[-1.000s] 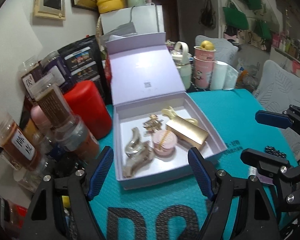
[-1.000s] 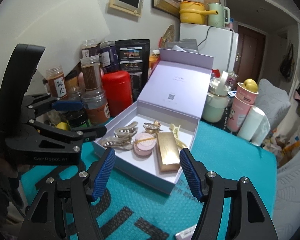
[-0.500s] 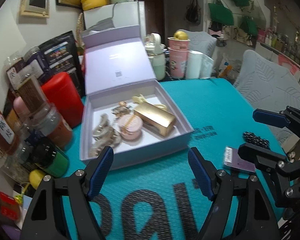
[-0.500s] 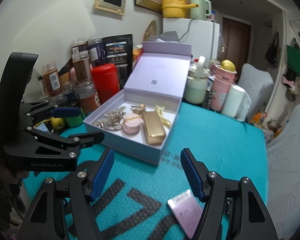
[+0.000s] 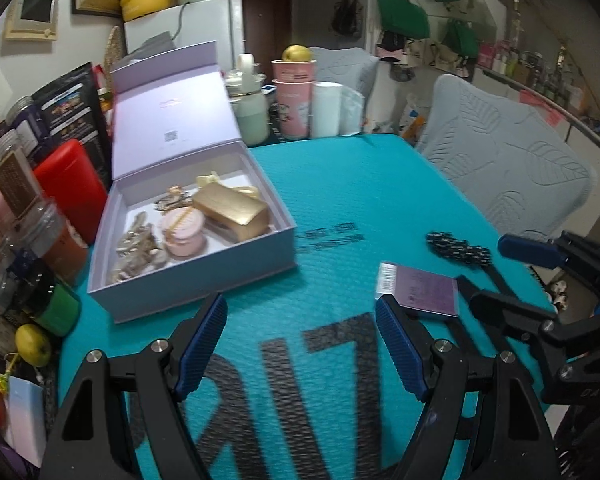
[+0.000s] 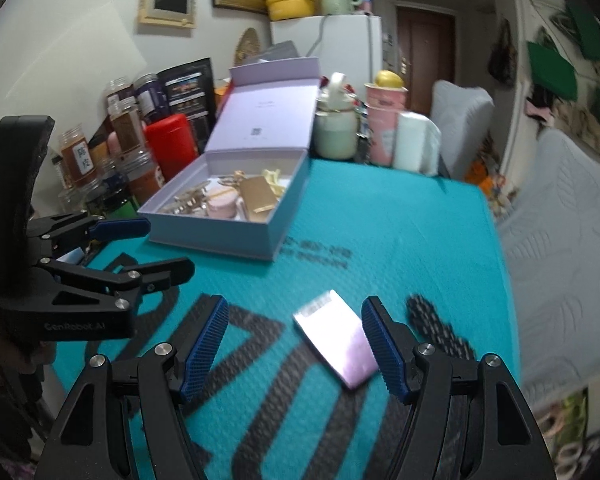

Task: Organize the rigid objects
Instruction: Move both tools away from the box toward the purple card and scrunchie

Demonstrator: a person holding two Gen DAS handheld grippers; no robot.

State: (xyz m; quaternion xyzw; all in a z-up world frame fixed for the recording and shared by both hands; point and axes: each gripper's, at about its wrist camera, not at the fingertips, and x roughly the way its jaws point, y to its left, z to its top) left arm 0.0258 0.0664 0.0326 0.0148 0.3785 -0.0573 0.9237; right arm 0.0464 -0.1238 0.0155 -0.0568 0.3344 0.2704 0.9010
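While the desk (image 5: pixel 340 184) holds a box (image 5: pixel 204 276) already filled with a gold case (image 5: pixel 232 210) and clips, a purple card (image 5: pixel 420 290) and black beads (image 5: pixel 456 246) lie outside, still unsorted; both grippers, left (image 5: pixel 300 348) and right (image 6: pixel 296 346), show fingers spread, pinching nothing.

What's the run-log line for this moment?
left gripper: open, empty | right gripper: open, empty | purple card, black hair clip: on mat | lavender box: lid up
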